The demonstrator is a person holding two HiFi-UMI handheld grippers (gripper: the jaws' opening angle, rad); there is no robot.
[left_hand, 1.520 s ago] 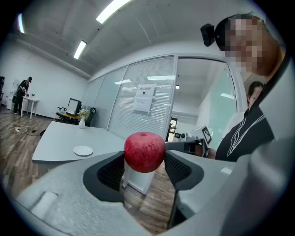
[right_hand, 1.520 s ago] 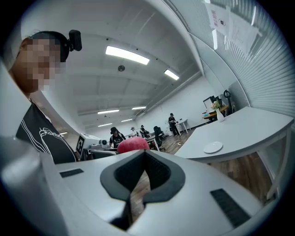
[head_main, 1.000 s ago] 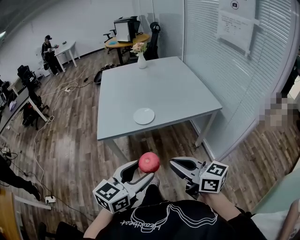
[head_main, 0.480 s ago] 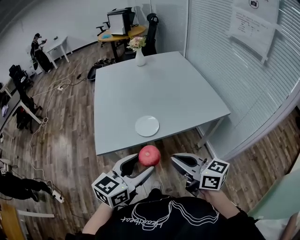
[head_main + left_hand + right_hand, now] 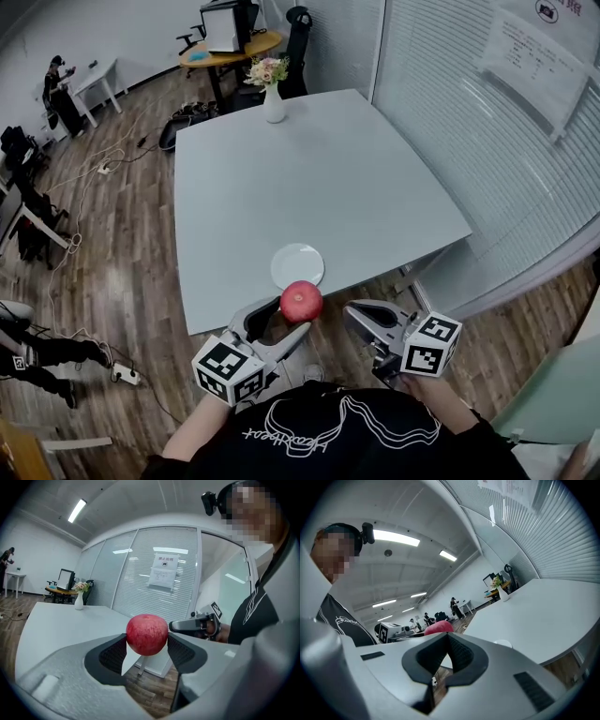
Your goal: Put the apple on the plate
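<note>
A red apple [image 5: 301, 301] hangs in the air just short of the table's near edge, with my left gripper [image 5: 292, 315] shut on it. In the left gripper view the apple [image 5: 147, 634] sits squeezed between the two dark pads [image 5: 114, 654]. The white plate [image 5: 297, 265] lies empty on the grey table [image 5: 319, 178], close to that near edge and just beyond the apple. My right gripper [image 5: 351, 313] is to the right of the apple, its jaws together and empty. The right gripper view shows the apple [image 5: 438, 626] to the left and the plate [image 5: 504, 643] ahead.
A white vase with flowers [image 5: 273, 101] stands at the table's far edge. A glass wall with blinds [image 5: 487, 122] runs along the right. Desks, chairs and people [image 5: 58, 89] are at the far left, and cables [image 5: 94, 187] lie on the wooden floor.
Both grippers have come forward toward the table with the apple still held in the left one. The table's near edge and the plate are now much closer to the apple.
</note>
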